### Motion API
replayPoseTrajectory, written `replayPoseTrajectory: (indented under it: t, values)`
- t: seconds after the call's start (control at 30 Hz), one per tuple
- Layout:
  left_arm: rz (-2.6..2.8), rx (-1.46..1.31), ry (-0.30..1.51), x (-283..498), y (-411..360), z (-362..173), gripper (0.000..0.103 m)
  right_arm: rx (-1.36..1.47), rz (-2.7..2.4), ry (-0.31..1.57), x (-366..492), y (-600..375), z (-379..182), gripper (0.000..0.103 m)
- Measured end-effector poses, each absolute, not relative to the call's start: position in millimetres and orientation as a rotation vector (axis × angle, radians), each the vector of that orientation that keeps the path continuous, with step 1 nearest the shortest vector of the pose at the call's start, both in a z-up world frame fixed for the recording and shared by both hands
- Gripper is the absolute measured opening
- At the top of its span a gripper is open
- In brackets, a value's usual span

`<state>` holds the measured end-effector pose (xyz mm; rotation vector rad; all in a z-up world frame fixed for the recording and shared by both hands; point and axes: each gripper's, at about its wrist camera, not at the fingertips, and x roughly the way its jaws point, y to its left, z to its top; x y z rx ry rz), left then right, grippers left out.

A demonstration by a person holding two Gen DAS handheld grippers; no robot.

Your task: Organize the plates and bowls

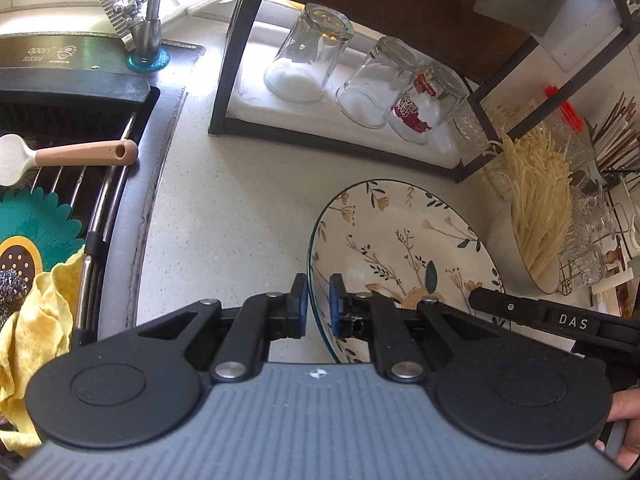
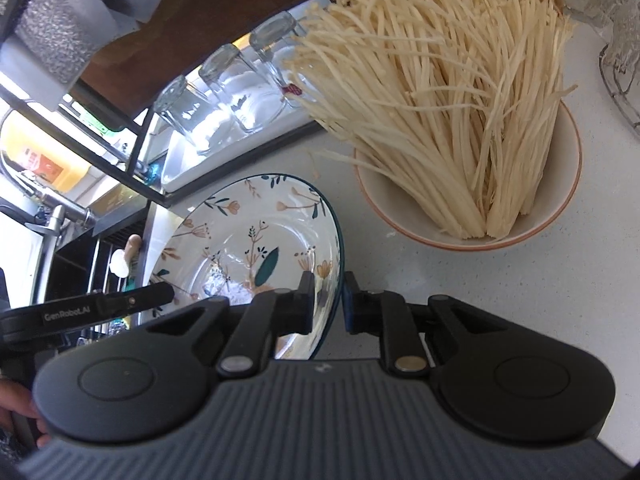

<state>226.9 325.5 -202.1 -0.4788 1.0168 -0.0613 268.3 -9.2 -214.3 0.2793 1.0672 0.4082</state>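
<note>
A floral plate (image 1: 404,248) with a dark rim is held over the pale counter (image 1: 240,208). My left gripper (image 1: 318,300) is shut on its left rim. My right gripper (image 2: 329,300) is shut on its right rim; the plate (image 2: 256,240) tilts between both. The other gripper's body shows at each view's edge. A white bowl (image 2: 520,224) full of enoki mushrooms (image 2: 440,92) stands on the counter just right of the plate; it also shows in the left wrist view (image 1: 516,256).
A black-framed rack (image 1: 240,40) holds three upturned glasses (image 1: 312,56) on a white mat behind the plate. The sink (image 1: 60,160) with a drying rack, spoon (image 1: 80,154), yellow cloth and faucet (image 1: 150,20) lies left. Glassware and chopsticks (image 1: 616,136) stand at far right.
</note>
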Motion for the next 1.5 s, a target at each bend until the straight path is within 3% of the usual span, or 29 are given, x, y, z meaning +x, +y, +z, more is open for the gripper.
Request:
replayPoseTrajectory:
  t: [1.0,1.5]
  values:
    - [0.087,-0.529,0.881,141.6,249.7,-132.5,0.013,0.265,0.596,1.029,227.1,-78.8,-164.4,0.018]
    - [0.158,-0.621,0.937,95.7,192.6,-145.4,0.013,0.138,0.683,1.065,203.3,-117.1,-160.1,0.018]
